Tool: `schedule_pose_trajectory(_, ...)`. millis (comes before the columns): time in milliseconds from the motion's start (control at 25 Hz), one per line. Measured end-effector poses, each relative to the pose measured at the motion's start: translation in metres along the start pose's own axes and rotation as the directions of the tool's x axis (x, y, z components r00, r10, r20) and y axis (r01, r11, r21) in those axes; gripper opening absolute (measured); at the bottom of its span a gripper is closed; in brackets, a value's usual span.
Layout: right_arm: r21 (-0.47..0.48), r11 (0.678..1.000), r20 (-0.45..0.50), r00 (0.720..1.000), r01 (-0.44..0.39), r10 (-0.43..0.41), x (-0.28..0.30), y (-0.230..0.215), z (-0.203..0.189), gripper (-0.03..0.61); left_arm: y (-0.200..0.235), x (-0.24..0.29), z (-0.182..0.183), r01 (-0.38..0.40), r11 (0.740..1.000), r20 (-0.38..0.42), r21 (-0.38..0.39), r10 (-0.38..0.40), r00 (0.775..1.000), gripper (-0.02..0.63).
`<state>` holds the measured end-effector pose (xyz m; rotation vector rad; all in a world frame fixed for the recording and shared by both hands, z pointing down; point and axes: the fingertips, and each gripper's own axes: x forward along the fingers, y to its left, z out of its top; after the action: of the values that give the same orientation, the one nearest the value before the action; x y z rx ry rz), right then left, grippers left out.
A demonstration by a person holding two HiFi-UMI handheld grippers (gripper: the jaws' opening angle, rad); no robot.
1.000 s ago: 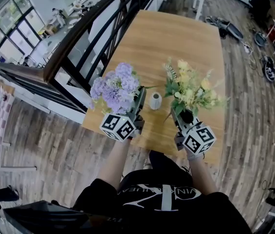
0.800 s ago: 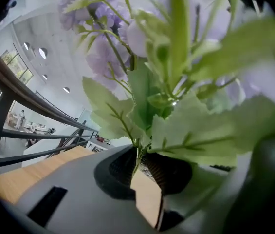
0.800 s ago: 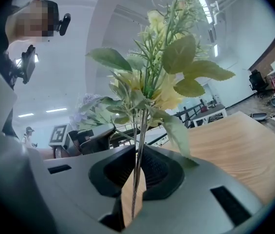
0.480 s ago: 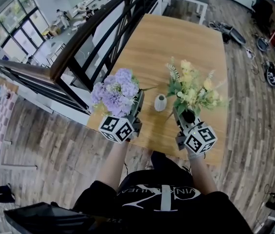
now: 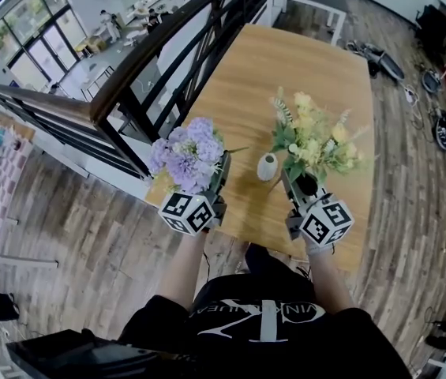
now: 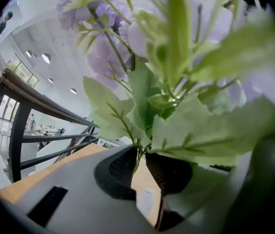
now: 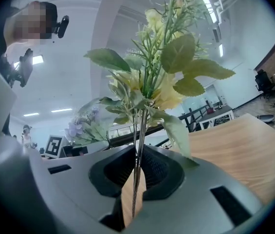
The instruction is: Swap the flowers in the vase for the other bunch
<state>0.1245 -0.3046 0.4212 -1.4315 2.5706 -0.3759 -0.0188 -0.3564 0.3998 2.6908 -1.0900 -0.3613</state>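
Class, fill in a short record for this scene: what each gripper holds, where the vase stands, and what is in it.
Left gripper: shut on the stems of the purple bunch; jaws have just closed slightly further
Right gripper: shut on the stems of the yellow bunch
Vase: white, upright on the wooden table, between the two grippers
Vase contents: no flowers in it

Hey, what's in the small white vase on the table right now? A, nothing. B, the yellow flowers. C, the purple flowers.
A: the white vase stands empty, with the purple flowers in the left gripper and the yellow flowers in the right gripper.
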Motion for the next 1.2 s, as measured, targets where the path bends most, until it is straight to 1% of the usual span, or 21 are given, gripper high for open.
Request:
schedule_pose_trajectory(200,-0.016,1.0,0.003,1.0,-0.023,0.023,0.013,0.001,0.007,0.049,0.01,-0.008,-0.007,-0.033,0.999,-0.009,-0.005,0.033,0.999,0.063)
schedule_pose_trajectory(360,-0.038,0.999,0.012,0.999,-0.039,0.039,0.023,0.0,0.016,0.049,0.014,-0.013,-0.013,-0.046,0.999,-0.028,0.018,0.046,0.999,0.064)
schedule_pose_trajectory(600,-0.066,0.997,0.037,0.998,-0.038,0.041,0.037,-0.013,0.036,0.049,0.016,-0.017,-0.019,-0.06,0.998,-0.036,0.023,0.061,0.997,0.064)
schedule_pose_trajectory(840,-0.099,0.995,0.052,0.998,-0.022,0.027,0.051,-0.031,0.047,0.049,0.017,-0.016,-0.022,-0.058,0.998,-0.046,0.031,0.059,0.997,0.064)
schedule_pose_trajectory(960,-0.096,0.995,0.06,0.998,-0.001,0.007,0.056,-0.043,0.049,0.049,0.017,-0.016,-0.022,-0.055,0.998,-0.044,0.031,0.056,0.997,0.064)
schedule_pose_trajectory(1080,-0.075,0.997,0.07,0.997,0.02,-0.015,0.061,-0.054,0.046,0.049,0.021,-0.015,-0.024,-0.057,0.998,-0.049,0.04,0.059,0.997,0.064)
schedule_pose_trajectory(1200,-0.077,0.997,0.048,0.999,0.022,-0.018,0.065,-0.059,0.035,0.049,0.024,-0.013,-0.025,-0.067,0.997,-0.049,0.04,0.069,0.996,0.064)
